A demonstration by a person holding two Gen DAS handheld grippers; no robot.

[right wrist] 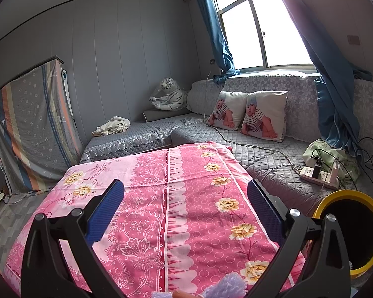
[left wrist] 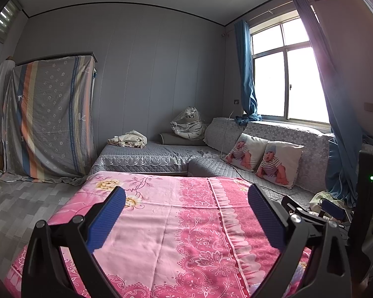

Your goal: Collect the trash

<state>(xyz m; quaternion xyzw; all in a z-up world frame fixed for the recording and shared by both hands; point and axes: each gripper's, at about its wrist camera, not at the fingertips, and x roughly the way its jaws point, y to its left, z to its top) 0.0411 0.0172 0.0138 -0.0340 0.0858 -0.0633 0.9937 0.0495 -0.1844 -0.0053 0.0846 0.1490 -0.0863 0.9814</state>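
Note:
A table under a pink floral cloth fills the foreground of both views. My left gripper is open above the cloth, with nothing between its blue pads. My right gripper is open as well and empty. Lavender foam scraps lie on the cloth at the bottom edge of the right wrist view, nearer than the fingertips. A yellow-rimmed bin with a dark inside stands at the table's right side, beside the right finger. Part of the right gripper shows at the right of the left wrist view.
A grey quilted corner sofa runs behind and right of the table, with two printed cushions, a plush tiger and crumpled cloth. A power strip with cables lies on the seat near the bin. A draped cabinet stands at left.

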